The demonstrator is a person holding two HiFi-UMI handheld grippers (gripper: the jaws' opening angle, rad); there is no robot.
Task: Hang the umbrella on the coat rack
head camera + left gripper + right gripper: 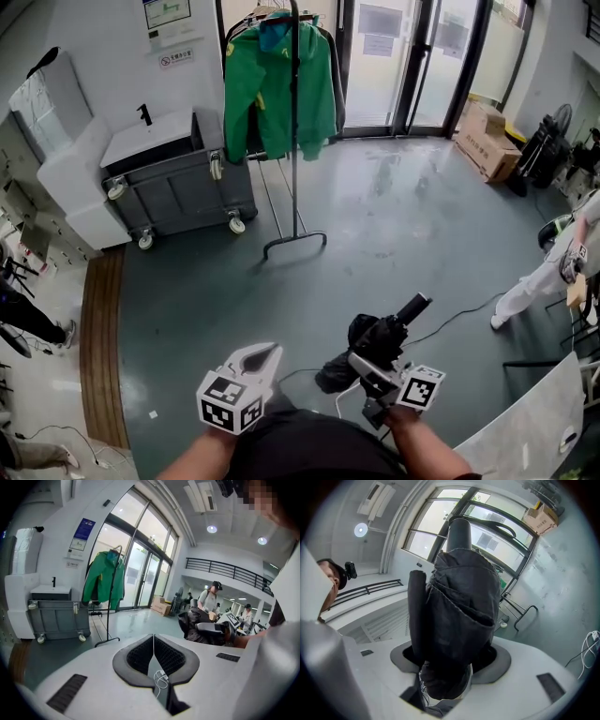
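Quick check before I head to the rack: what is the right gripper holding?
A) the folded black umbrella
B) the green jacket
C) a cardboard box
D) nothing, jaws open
A: in the right gripper view, the right gripper has its jaws clamped on the folded black umbrella, which stands up between them.

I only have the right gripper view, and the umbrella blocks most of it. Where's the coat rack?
Observer: In the head view, the coat rack stands ahead and slightly left, across bare floor from the umbrella.
Operator: Anything hanging on it?
Observer: A green jacket hangs from its top.
Operator: Is the left gripper free?
Observer: Yes. The left gripper is shut, with nothing between its jaws.
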